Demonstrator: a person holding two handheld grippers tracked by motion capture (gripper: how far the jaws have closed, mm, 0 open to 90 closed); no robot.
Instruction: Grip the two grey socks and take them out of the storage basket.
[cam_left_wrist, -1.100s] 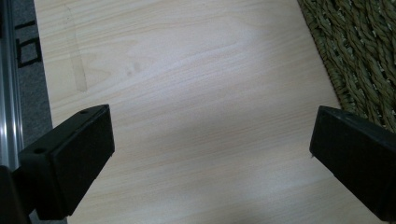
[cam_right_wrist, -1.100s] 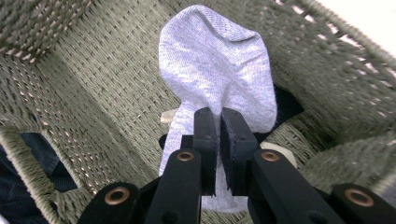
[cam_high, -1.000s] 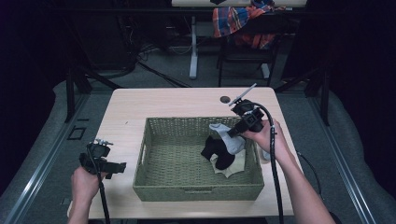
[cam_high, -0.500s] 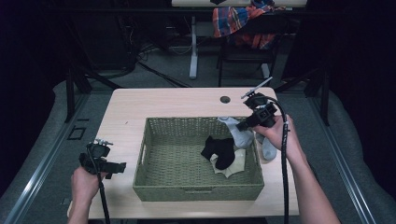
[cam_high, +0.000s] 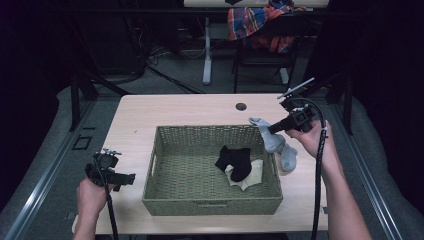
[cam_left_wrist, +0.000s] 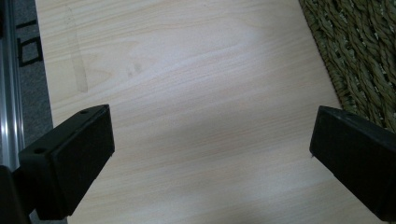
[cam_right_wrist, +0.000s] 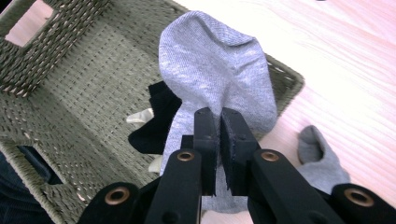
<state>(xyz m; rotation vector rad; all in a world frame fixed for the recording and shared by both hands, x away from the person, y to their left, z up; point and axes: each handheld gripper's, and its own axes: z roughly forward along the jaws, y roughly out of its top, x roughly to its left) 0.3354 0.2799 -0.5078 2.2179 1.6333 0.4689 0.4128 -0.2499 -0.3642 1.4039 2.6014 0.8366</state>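
A grey sock (cam_high: 270, 136) (cam_right_wrist: 215, 79) hangs above the right rim of the green wicker basket (cam_high: 165, 170) (cam_right_wrist: 56, 93), pinched by my right gripper (cam_high: 272, 129) (cam_right_wrist: 219, 116), which is shut on it. A second grey sock (cam_high: 288, 157) (cam_right_wrist: 322, 156) lies on the table just right of the basket. Inside the basket lie a black sock (cam_high: 233, 161) (cam_right_wrist: 156, 119) and a cream sock (cam_high: 251, 175) (cam_right_wrist: 139, 115) under it. Near the table's front left corner my left gripper (cam_high: 131, 177) (cam_left_wrist: 210, 158) stands open over bare wood, holding nothing.
The light wooden table (cam_high: 165, 112) has a round cable hole (cam_high: 241, 106) at the back. The basket's wall (cam_left_wrist: 359, 51) lies just right of my left gripper. Behind the table stands a chair draped with a plaid cloth (cam_high: 255, 22).
My right gripper has lifted the grey sock out of the basket and carried it right, over the rim. The left gripper has stayed where it was.
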